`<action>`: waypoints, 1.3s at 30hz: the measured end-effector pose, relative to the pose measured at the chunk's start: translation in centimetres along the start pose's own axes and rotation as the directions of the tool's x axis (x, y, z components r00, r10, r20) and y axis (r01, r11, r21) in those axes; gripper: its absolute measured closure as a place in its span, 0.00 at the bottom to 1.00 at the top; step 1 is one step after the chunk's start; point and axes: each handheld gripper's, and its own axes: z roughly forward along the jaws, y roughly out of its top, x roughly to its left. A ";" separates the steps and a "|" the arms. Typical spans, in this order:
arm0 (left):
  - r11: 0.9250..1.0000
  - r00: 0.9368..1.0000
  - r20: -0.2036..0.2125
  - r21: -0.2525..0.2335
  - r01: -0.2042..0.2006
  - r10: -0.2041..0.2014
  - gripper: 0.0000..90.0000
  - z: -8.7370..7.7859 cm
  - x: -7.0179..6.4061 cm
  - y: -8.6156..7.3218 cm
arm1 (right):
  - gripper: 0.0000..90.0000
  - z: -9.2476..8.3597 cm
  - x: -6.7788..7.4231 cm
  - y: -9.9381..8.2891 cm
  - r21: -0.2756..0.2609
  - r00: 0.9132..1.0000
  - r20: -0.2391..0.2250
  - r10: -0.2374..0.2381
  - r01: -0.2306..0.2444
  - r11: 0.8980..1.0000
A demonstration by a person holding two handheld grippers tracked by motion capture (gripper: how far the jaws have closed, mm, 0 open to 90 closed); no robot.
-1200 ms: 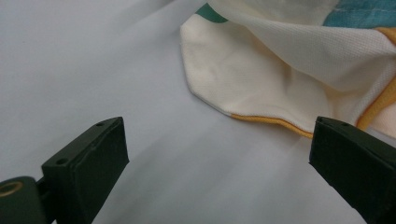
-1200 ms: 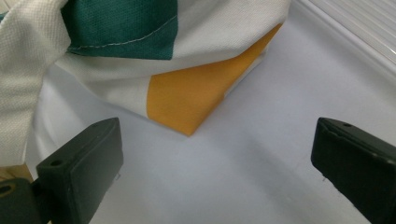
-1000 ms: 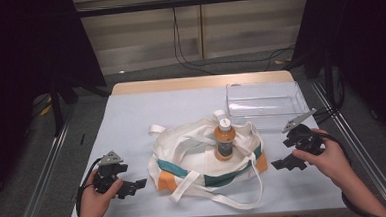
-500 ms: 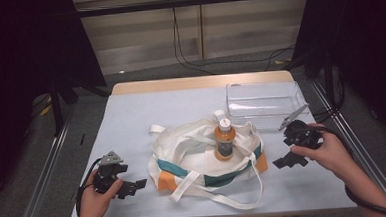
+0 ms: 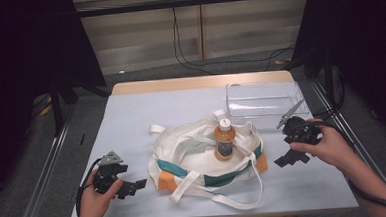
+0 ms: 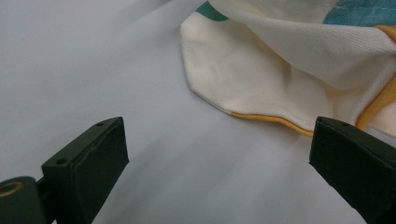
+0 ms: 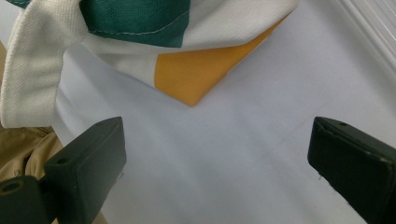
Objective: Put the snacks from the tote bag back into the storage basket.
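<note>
Item: cream canvas tote bag point(image 5: 206, 163), with a teal band, orange corner patches and loose white webbing straps, lay slumped flat at the middle of the table point(image 5: 146, 111), nearer the front edge. An orange-filled bottle point(image 5: 224, 141) with a white cap stood upright in the bag's open mouth; its label was too small to read. A clear, hard-walled plastic tray point(image 5: 263, 104) sat just beyond the bag's right end, close to the table's right edge. The pale, smooth cover ran bare behind the bag and to its left.

The left gripper point(image 5: 135, 184) rested near the front left corner, just beside the bag's orange corner, jaws apart over bare cloth. The right gripper point(image 5: 289, 159) hung off the bag's right corner, jaws wide with nothing between them, having just narrowed slightly.
</note>
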 end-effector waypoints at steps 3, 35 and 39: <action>1.000 1.000 0.001 0.001 0.005 -0.005 0.05 0.0 0.0 0.0 | 0.05 -0.1 -0.1 0.1 0.008 1.000 0.003 -0.006 0.006 1.000; 1.000 1.000 -0.003 0.007 -0.005 0.005 0.05 -0.1 0.0 0.0 | 0.06 -2.3 0.4 2.6 0.081 0.999 0.000 -0.033 0.033 0.996; 1.000 1.000 0.000 0.004 -0.002 0.002 0.05 -0.1 0.1 -0.1 | 0.06 -2.6 0.5 3.0 0.079 0.999 0.005 -0.053 0.053 0.995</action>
